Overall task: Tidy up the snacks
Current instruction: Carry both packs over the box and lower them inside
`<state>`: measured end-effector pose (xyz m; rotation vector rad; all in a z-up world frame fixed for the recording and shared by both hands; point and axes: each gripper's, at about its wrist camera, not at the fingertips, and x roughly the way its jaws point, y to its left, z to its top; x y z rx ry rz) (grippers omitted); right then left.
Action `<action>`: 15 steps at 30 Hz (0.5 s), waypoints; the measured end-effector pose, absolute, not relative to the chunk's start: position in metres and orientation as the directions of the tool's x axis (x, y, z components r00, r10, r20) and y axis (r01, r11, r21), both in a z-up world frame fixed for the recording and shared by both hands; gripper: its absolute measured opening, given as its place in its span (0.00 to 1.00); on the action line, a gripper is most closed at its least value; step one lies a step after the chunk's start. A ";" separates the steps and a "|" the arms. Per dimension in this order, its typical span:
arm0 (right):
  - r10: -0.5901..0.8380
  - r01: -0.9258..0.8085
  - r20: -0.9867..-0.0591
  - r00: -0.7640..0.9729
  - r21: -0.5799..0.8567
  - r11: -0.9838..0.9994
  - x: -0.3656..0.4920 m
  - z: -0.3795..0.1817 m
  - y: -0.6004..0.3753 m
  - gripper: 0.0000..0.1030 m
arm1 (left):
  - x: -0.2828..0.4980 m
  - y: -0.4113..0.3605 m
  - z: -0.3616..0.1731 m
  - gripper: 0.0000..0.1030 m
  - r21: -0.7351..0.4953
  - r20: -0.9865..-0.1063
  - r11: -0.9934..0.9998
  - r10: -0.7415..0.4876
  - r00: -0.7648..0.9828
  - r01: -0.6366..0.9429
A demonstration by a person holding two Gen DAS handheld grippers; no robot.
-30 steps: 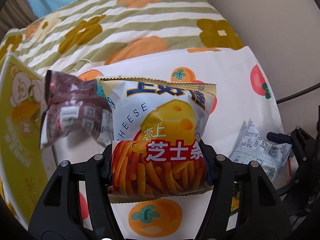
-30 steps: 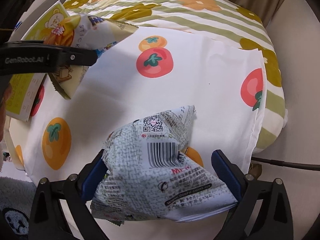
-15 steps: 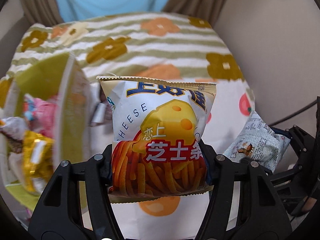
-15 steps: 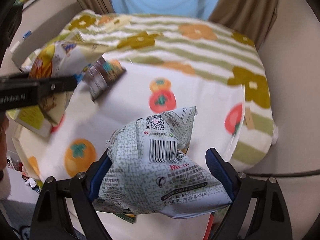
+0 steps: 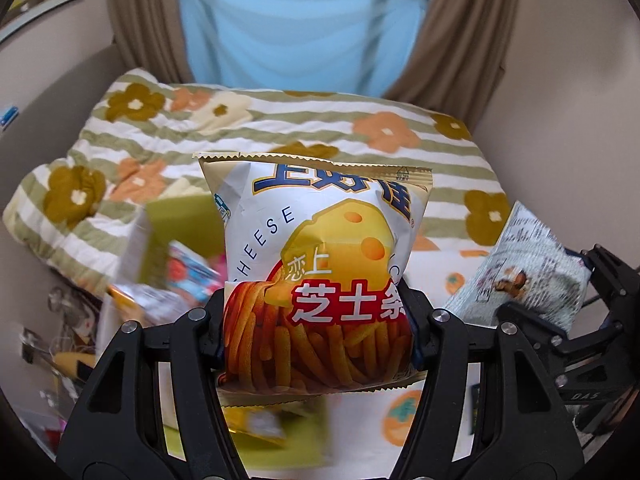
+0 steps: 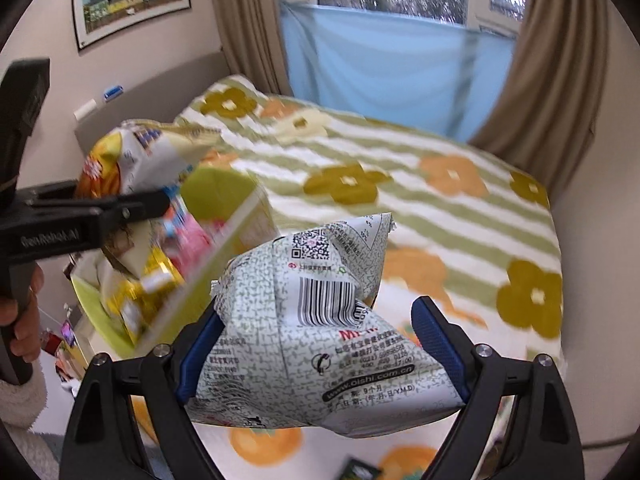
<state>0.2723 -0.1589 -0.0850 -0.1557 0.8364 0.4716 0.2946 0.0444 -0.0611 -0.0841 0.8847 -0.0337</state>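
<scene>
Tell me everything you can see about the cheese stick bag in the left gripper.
The cheese stick bag is a glossy, puffy foil pouch, white and gold with crimped seams, blue lettering, a yellow cheese wedge and orange sticks printed below. It stands upright, sealed, pinched at its lower sides by the left gripper, lifted clear of the bed.

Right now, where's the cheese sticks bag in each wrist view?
Left wrist: cheese sticks bag at centre frame, upright, clamped in the left gripper.
Right wrist: same bag at upper left, side-on, blurred, above the green box.
Shared landmark: the blue window cloth, top centre in both.
</scene>
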 end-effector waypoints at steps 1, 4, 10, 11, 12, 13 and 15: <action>0.347 -0.462 -0.739 0.577 0.054 0.885 0.276 -0.081 -0.149 0.86 | 0.298 0.056 -0.059 0.57 -0.086 -0.771 0.996 -0.061 0.634 -0.009; 0.361 -0.456 -0.725 0.586 0.073 0.887 0.292 -0.074 -0.112 0.86 | 0.312 0.096 -0.058 0.57 -0.082 -0.772 0.996 -0.050 0.633 -0.022; 0.373 -0.433 -0.735 0.566 0.120 0.894 0.325 -0.076 -0.048 0.86 | 0.350 0.167 -0.080 0.57 -0.093 -0.811 0.995 -0.059 0.582 -0.028; 0.369 -0.428 -0.739 0.563 0.122 0.896 0.330 -0.077 -0.038 0.86 | 0.359 0.178 -0.088 0.57 -0.097 -0.824 0.995 -0.067 0.563 -0.023; 0.366 -0.422 -0.743 0.561 0.124 0.898 0.334 -0.079 -0.029 0.86 | 0.364 0.183 -0.094 0.57 -0.099 -0.832 0.995 -0.072 0.550 -0.020; 0.360 -0.413 -0.745 0.561 0.126 0.902 0.338 -0.082 -0.020 0.86 | 0.369 0.187 -0.100 0.57 -0.103 -0.839 0.995 -0.078 0.538 -0.017; 0.352 -0.394 -0.754 0.555 0.134 0.909 0.343 -0.086 -0.008 0.86 | 0.379 0.197 -0.112 0.57 -0.117 -0.855 0.993 -0.100 0.509 -0.001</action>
